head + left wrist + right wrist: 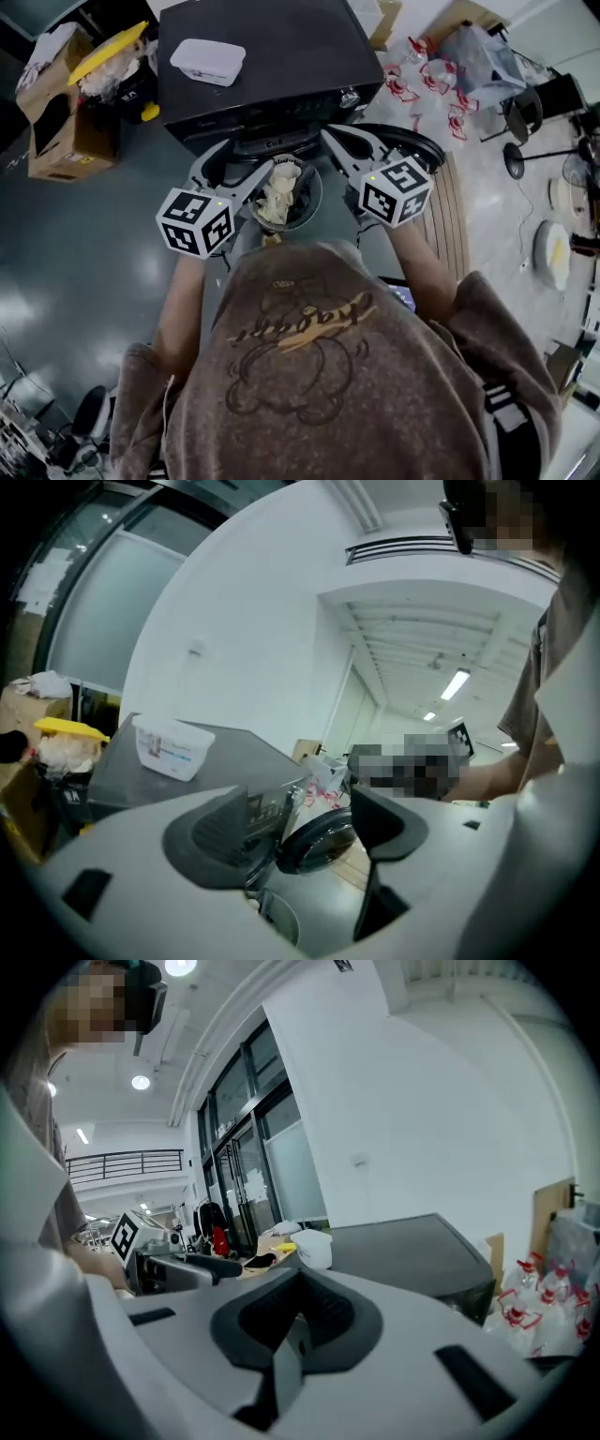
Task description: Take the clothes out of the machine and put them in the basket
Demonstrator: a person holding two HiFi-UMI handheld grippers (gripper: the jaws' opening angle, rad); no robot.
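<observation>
Machine (pixel 272 66): black, straight ahead of the person, with a white tub (pixel 208 61) on its lid; its round door (pixel 420 145) hangs open to the right.
Drum mouth: hidden under the machine's front edge in the head view, so I cannot tell whether any clothes remain inside.
Basket (pixel 315 202): round, on the floor just in front of the machine, between the two grippers and below them.
Clothes (pixel 279 195): a pale crumpled heap lying in the basket, with no clear long axis.
Left gripper (pixel 248 164): jaws spread wide with nothing between them — its own view shows only the open door through the gap. Its inner jaw overlaps the basket's rim in the head view.
Right gripper (pixel 333 136): jaws pressed together, pad against pad, with no cloth seen between them; it points towards the machine's front, just right of the basket.
Deciding relation: the machine's mouth lies ahead and lower than both grippers, about equally near each.
Likely next: if anything is left inside, the left gripper looks the readier — it is already open.
</observation>
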